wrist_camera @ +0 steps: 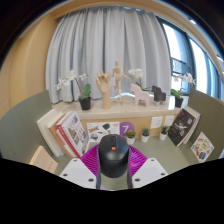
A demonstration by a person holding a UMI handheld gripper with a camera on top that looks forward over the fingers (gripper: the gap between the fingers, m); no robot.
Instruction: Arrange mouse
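Note:
A black computer mouse (pixel 113 158) with an orange scroll wheel sits between my gripper's (pixel 113 165) two fingers. The magenta pads (pixel 91 158) press against both its sides, so the gripper is shut on the mouse. The mouse points forward along the fingers and is held above the desk. Its lower end is hidden below the fingers.
A desk (pixel 160 150) lies ahead with books (pixel 68 132) standing at the left and booklets (pixel 183 126) at the right. Small potted plants (pixel 145 132) stand beyond the fingers. A shelf bears wooden figures (pixel 113 85) and orchids (pixel 84 95) before grey curtains.

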